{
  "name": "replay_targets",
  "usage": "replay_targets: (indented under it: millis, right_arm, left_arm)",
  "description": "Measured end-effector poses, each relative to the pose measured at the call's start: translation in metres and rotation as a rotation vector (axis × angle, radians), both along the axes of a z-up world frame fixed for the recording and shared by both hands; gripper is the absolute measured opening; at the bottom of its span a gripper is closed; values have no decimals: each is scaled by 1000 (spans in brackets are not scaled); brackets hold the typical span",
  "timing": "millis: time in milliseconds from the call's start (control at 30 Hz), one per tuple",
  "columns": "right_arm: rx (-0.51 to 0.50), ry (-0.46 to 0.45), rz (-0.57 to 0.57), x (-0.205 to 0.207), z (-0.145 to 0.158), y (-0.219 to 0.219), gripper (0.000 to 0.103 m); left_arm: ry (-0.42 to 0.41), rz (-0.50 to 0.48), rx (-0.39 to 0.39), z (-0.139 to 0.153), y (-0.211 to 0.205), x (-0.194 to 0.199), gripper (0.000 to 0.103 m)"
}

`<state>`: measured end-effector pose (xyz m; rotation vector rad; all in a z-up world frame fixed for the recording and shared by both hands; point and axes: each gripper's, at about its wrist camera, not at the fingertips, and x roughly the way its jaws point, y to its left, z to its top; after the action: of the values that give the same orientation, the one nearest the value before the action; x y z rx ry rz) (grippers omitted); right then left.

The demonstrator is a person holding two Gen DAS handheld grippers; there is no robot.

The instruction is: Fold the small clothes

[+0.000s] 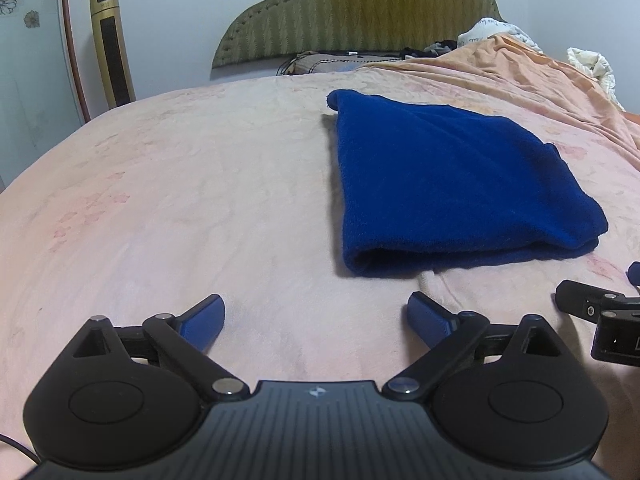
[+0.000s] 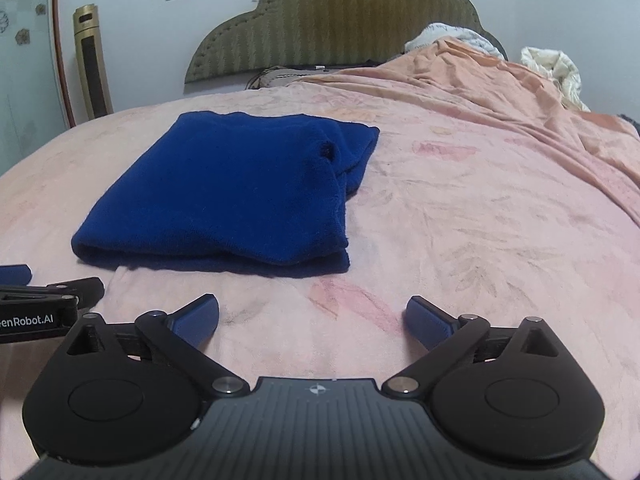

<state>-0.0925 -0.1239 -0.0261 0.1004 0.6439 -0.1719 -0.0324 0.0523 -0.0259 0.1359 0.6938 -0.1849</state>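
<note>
Blue knit garment (image 1: 448, 184), folded to a soft thick rectangle, flat on pink floral bedsheet (image 1: 180, 200), far of both claws and touching neither. Left gripper (image 1: 316, 316) and right gripper (image 2: 312, 316) low over sheet, blue-padded fingers spread wide, nothing between. Rumpled layered right edge with small dark fold opening seen from right wrist only; smooth rolled near-left fold from left wrist only.

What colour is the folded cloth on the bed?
Deep blue. The cloth shows best in the right wrist view, lying on the pink bed.
</note>
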Motion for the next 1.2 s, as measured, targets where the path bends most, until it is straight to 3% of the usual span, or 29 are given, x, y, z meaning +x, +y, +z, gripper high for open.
replay_targets:
  millis: [1200]
  right_arm:
    - [-20, 10, 6, -2, -3, 1, 103]
  left_arm:
    - [12, 9, -23, -2, 4, 2, 103]
